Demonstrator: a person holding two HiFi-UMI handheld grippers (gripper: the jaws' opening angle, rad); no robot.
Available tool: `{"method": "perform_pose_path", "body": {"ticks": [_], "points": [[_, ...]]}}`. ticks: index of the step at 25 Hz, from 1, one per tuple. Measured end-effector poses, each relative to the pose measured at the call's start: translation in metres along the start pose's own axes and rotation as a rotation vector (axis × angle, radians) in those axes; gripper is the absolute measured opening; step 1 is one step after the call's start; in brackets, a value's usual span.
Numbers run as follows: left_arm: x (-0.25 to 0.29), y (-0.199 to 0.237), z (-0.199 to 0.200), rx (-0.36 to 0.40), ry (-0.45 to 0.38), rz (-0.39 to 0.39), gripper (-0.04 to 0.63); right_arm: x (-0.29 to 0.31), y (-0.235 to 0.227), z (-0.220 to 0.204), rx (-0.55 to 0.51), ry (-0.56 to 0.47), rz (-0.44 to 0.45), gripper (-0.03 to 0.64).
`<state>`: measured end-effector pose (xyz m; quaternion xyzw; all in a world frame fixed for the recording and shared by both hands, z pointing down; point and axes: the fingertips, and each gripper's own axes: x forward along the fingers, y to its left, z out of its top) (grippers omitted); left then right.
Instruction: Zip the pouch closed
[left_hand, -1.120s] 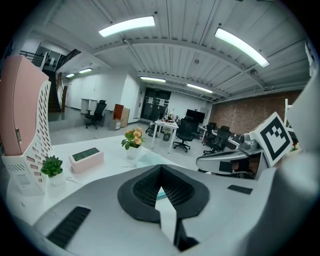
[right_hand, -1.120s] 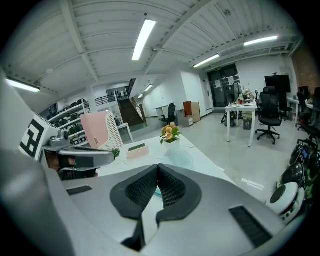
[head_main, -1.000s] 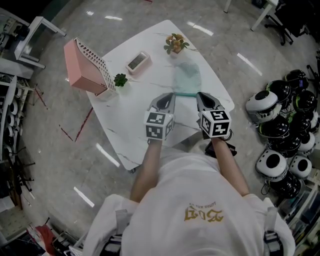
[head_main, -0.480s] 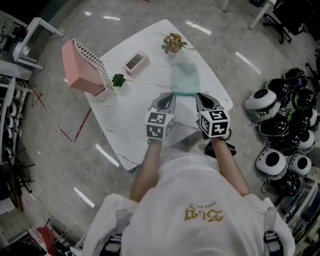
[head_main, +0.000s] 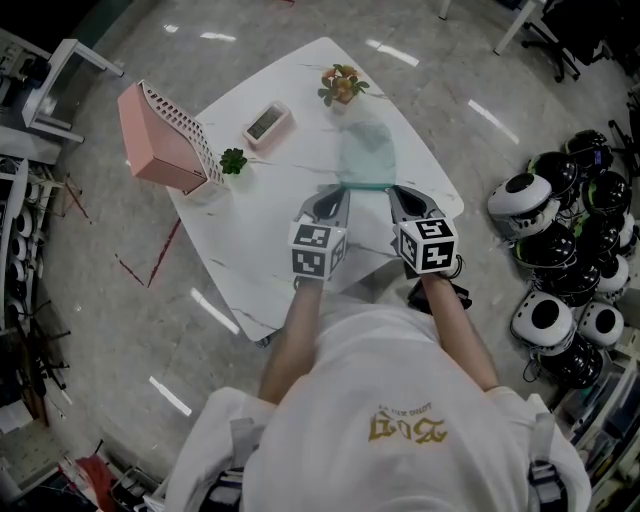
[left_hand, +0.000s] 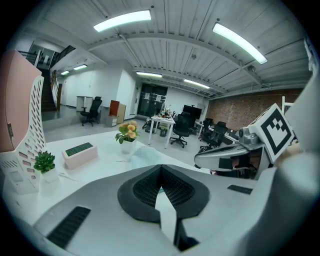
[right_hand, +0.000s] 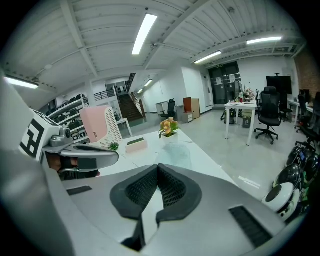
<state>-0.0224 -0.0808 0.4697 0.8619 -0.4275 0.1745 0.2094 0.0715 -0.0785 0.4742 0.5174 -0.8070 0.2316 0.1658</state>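
Pale-green and see-through, the pouch (head_main: 367, 152) lies flat on the white marbled bench (head_main: 262, 235), with its teal zip edge (head_main: 365, 185) turned toward the person. The left gripper (head_main: 334, 194) sits at the left end of that edge and the right gripper (head_main: 399, 193) at the right end, both tilted down toward the bench. In each gripper view the fingers are pressed together. A sliver of teal shows in the gap below the left pair, but I cannot tell whether fabric is caught there. Nothing shows between the right pair. Beyond the pouch stands a pot of flowers (head_main: 342, 86). To its left are a small white clock (head_main: 266, 124), a little green plant (head_main: 233, 160) and a pink file holder (head_main: 160, 140).
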Motion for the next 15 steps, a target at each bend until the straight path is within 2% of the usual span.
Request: {"method": "perform_pose_path", "body": {"ticks": [15], "points": [[0.0053, 0.003, -0.0017, -0.008, 0.008, 0.001, 0.017, 0.0038, -0.0079, -0.0015, 0.014, 0.01, -0.006, 0.012]]}}
